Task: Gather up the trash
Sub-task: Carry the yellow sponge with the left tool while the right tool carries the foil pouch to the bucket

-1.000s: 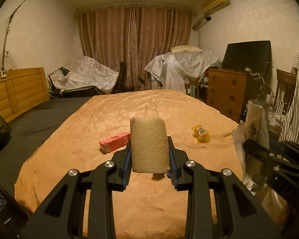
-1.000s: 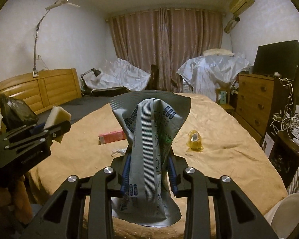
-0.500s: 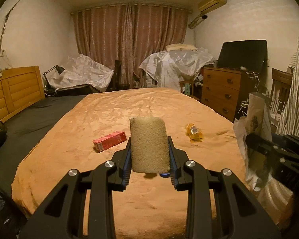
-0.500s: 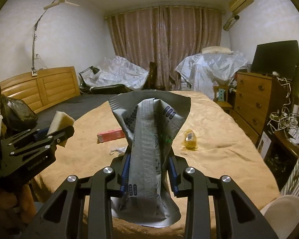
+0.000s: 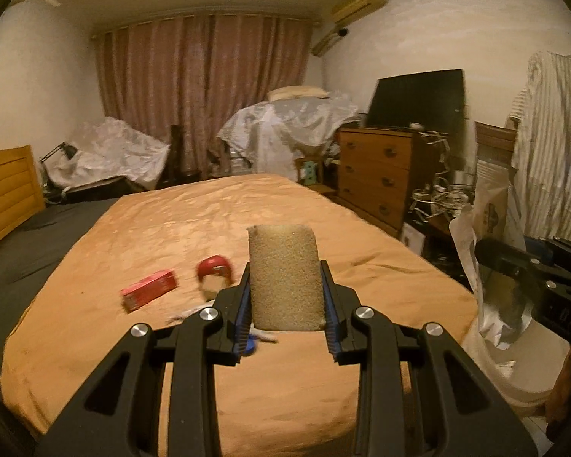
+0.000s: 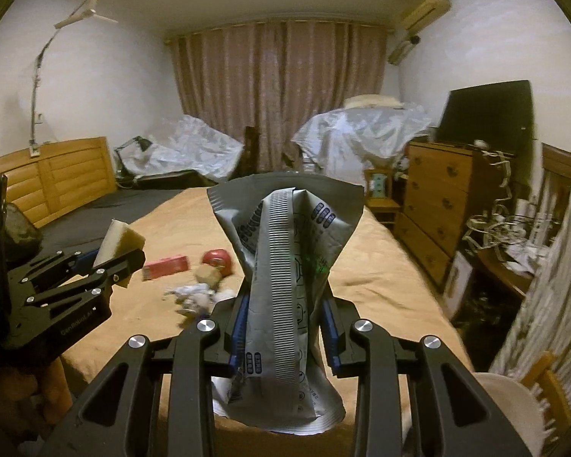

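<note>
My left gripper [image 5: 284,306] is shut on a tan sponge [image 5: 283,278], held above the near end of the bed's orange cover [image 5: 217,221]. My right gripper [image 6: 283,327] is shut on a crumpled grey foil bag [image 6: 285,266]. The right gripper and the bag [image 5: 491,266] show at the right edge of the left wrist view. The left gripper with the sponge [image 6: 120,242] shows at the left of the right wrist view. On the cover lie a red box [image 5: 148,290], a red-capped item [image 5: 213,270] and crumpled white paper [image 6: 194,297].
A wooden dresser [image 5: 380,175] with a black screen [image 5: 418,103] stands right of the bed, with tangled cables [image 5: 434,194] beside it. A pale round bin [image 5: 521,365] sits at the bed's near right corner. A wooden headboard [image 5: 7,186] is at left.
Both grippers have swung rightward, still holding the sponge and the bag. The red-capped item and crumpled paper have come into view; the yellow wrapper is hidden now.
</note>
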The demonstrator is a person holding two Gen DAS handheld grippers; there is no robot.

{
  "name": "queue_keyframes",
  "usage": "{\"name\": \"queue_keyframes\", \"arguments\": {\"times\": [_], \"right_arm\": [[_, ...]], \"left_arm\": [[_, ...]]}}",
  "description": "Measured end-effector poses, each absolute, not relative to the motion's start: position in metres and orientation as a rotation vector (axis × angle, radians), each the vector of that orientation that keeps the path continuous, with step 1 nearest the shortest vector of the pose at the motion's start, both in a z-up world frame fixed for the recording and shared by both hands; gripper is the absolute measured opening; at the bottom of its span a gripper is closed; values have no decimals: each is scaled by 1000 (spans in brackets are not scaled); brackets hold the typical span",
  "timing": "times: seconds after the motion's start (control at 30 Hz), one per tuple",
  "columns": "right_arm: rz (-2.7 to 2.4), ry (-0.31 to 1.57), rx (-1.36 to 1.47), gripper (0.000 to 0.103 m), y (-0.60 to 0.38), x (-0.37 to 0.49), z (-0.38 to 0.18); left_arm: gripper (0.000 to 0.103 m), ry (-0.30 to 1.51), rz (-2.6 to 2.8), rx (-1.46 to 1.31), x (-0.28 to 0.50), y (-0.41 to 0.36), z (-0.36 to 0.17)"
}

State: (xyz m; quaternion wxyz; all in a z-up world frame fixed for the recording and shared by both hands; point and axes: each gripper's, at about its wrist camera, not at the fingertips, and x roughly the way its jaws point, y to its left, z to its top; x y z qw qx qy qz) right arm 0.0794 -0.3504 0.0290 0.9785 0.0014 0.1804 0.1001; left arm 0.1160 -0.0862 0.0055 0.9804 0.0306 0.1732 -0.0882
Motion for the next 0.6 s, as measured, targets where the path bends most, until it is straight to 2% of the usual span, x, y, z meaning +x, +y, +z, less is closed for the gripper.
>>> {"name": "queue_keyframes", "arguments": {"times": [0.6], "right_arm": [[-72, 503, 64, 34, -563, 16, 18]], "left_arm": [[31, 450, -519, 145, 123, -246, -15]]}}
